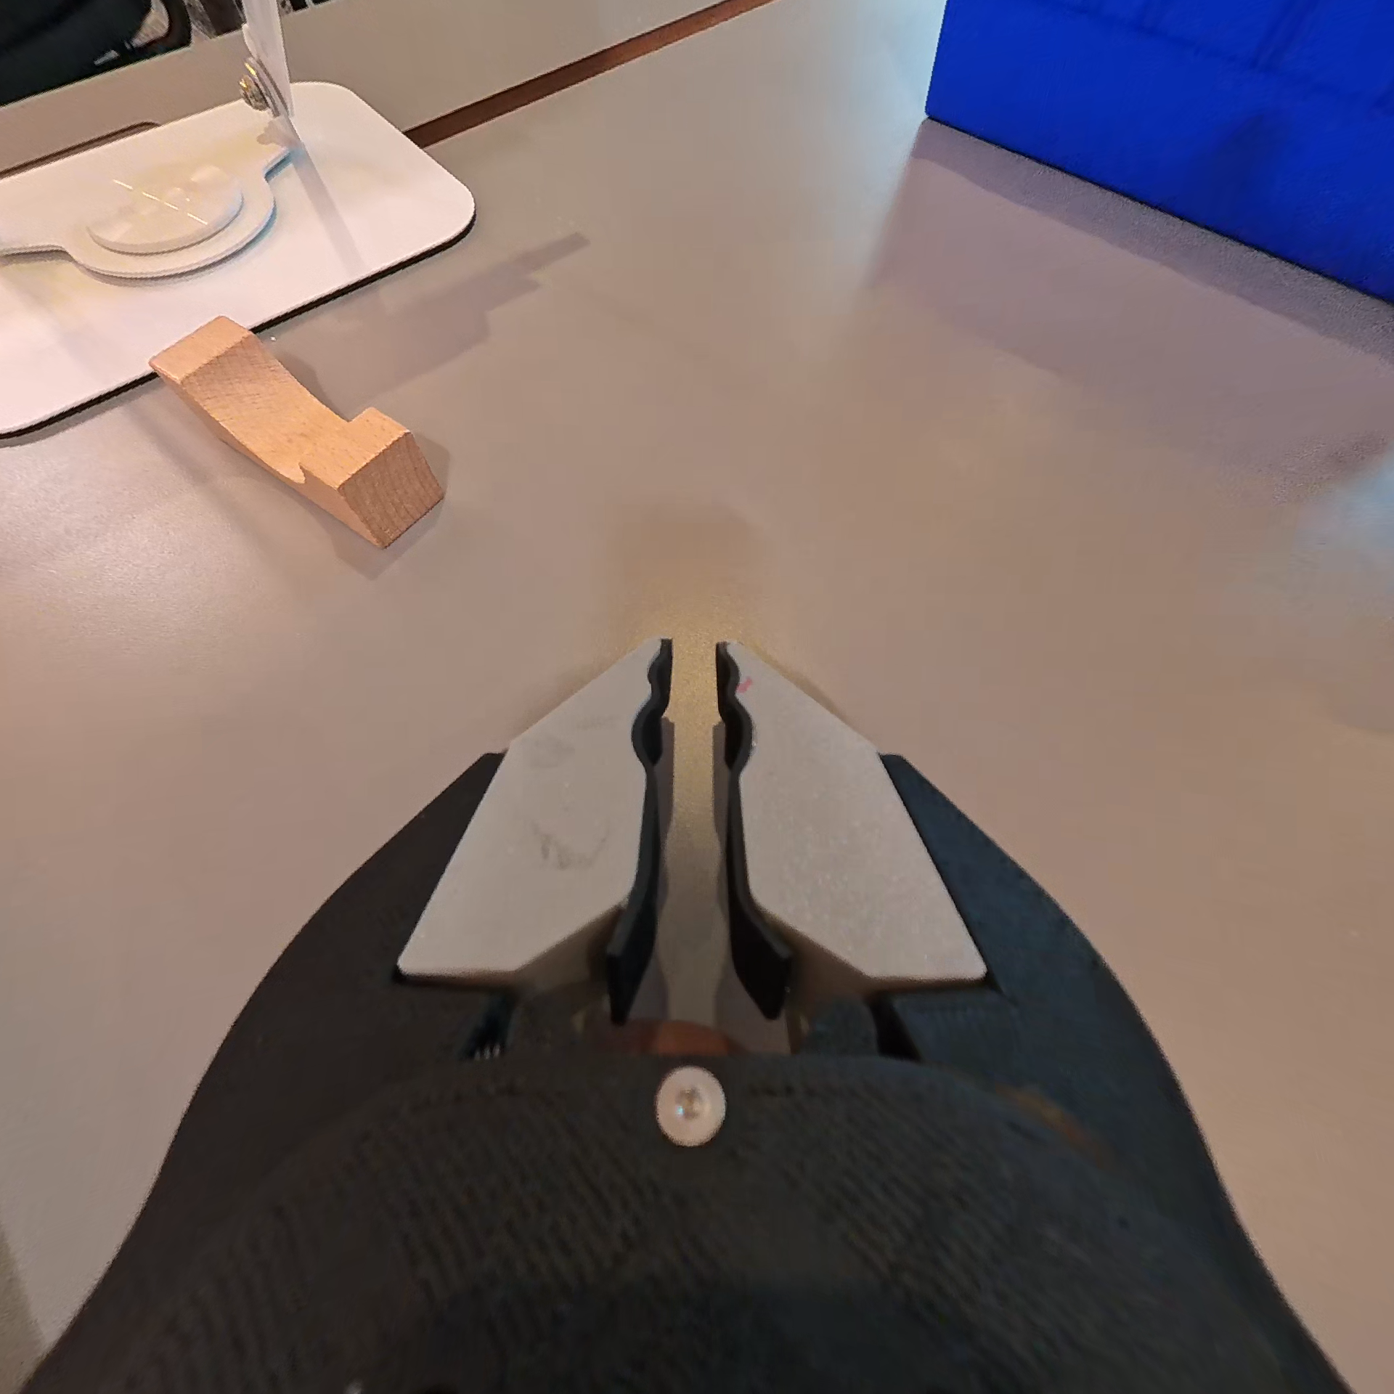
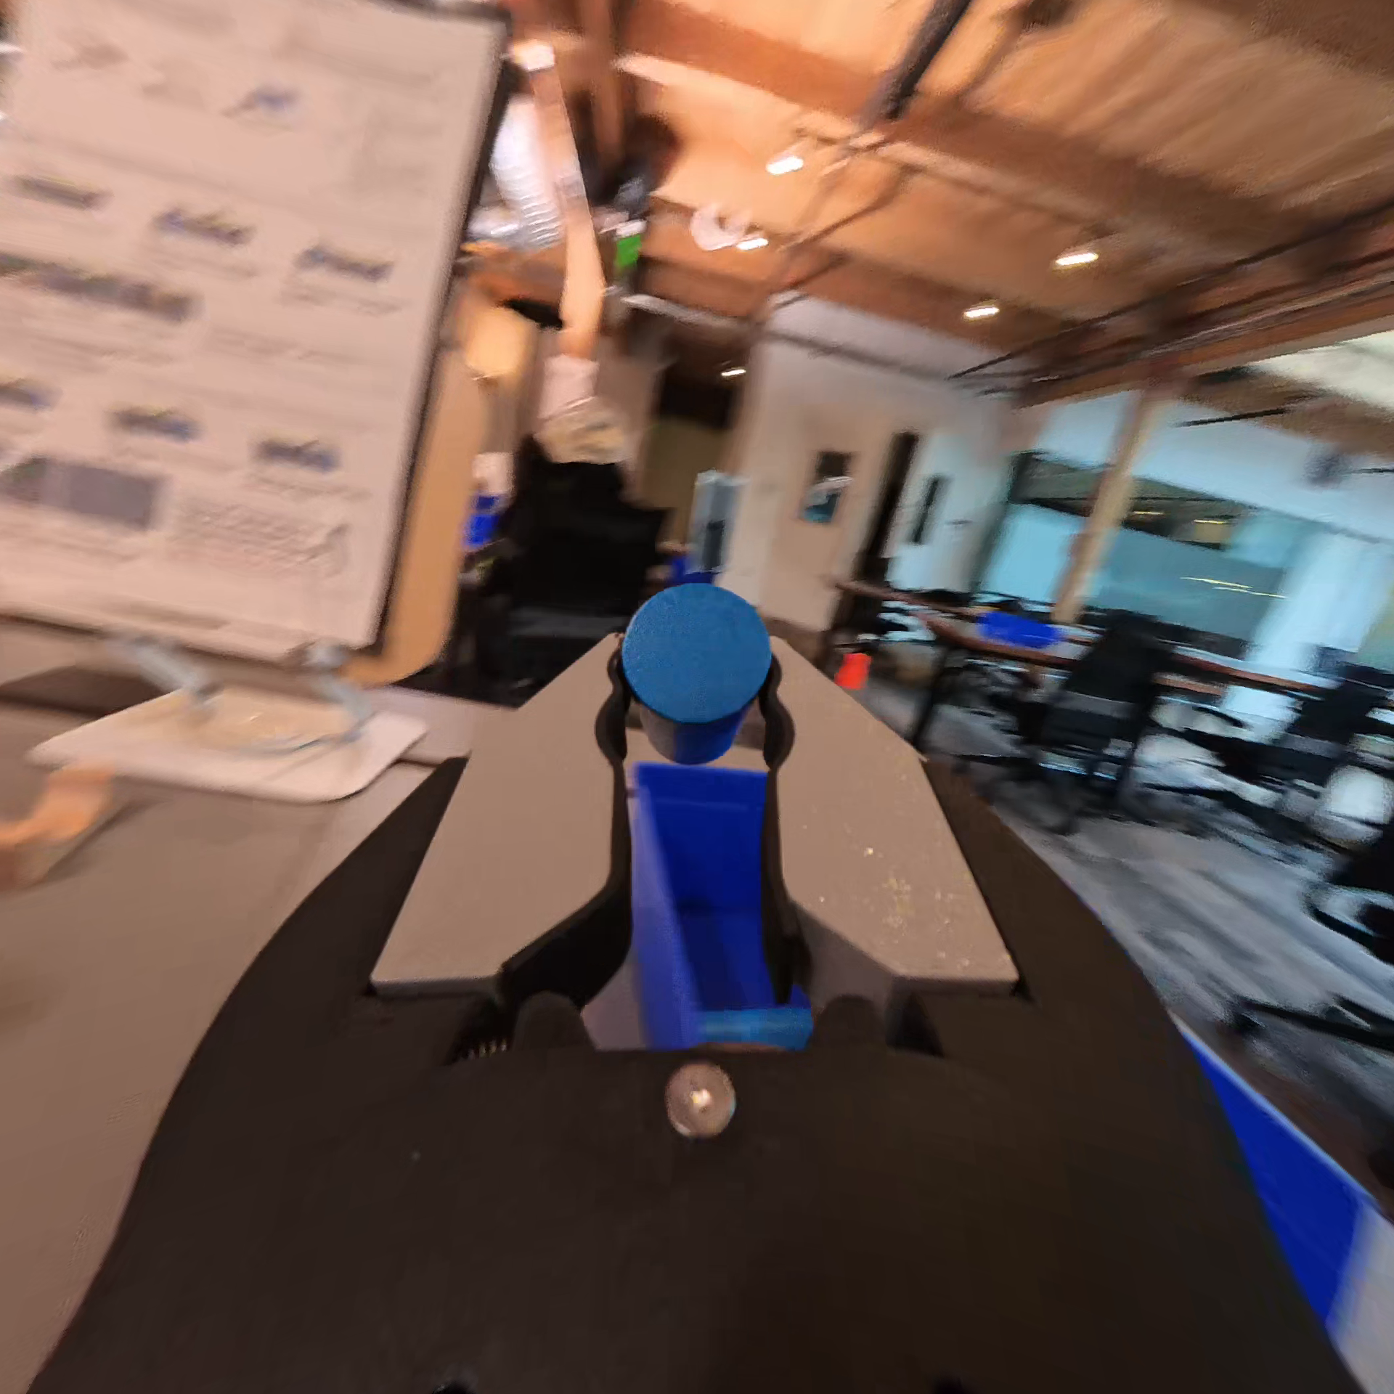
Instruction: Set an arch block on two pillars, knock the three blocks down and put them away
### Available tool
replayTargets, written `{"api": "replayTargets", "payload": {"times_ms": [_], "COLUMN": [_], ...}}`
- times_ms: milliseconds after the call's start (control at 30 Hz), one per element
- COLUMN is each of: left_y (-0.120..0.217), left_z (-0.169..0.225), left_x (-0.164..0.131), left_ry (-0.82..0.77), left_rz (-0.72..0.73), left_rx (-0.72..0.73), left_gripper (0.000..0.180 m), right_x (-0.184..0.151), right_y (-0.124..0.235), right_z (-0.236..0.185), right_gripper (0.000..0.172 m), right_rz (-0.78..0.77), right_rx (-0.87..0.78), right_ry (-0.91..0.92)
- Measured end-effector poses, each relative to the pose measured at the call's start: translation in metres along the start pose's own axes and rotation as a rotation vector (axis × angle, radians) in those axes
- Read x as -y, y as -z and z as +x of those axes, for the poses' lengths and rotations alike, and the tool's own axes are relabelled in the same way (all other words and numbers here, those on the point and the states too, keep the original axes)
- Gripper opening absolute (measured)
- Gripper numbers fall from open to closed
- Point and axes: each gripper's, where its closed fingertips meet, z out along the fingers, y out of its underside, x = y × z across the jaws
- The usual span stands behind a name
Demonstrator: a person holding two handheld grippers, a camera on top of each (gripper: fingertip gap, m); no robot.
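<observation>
In the left wrist view a pale wooden arch block (image 1: 294, 430) lies on its side on the grey table (image 1: 830, 452), to the far left of my left gripper (image 1: 692, 649). That gripper's fingers stand a narrow slit apart with only bare table between them. In the right wrist view my right gripper (image 2: 694, 667) is shut on a blue cylinder block (image 2: 694, 652), pads pressing its sides, its round end facing the camera. It hangs above an open blue bin (image 2: 701, 905). The arch block shows as a blur at the left edge (image 2: 53, 815).
A white monitor stand base (image 1: 226, 188) sits just behind the arch block, and the screen (image 2: 211, 302) rises above it in the right wrist view. The blue bin's wall (image 1: 1169, 113) stands at the far right of the table. A room with desks and chairs lies beyond. The gap from one gripper's tips to the other's is roughly 35 centimetres.
</observation>
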Motion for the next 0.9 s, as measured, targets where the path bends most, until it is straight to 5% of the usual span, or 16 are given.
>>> {"api": "replayTargets", "payload": {"times_ms": [133,467,767,900], "left_y": [0.000,0.000,0.000,0.000], "left_z": [0.000,0.000,0.000,0.000], "left_x": [0.000,0.000,0.000,0.000], "left_ry": [0.000,-0.003,-0.004,0.003], "left_rz": [-0.001,-0.002,-0.001,-0.004], "left_rx": [-0.001,0.000,0.001,0.000], "left_gripper": [0.009,0.009,0.009,0.009], "right_x": [-0.002,-0.142,-0.087,-0.039], "right_y": [0.010,-0.011,-0.014,-0.008], "right_z": [0.057,0.059,0.044,0.021], "right_gripper": [0.031,0.036,0.030,0.027], "right_rz": [-0.029,-0.619,-0.367,-0.160], "right_rx": [-0.180,-0.024,0.000,0.063], "right_ry": [-0.026,-0.237,-0.164,-0.141]}}
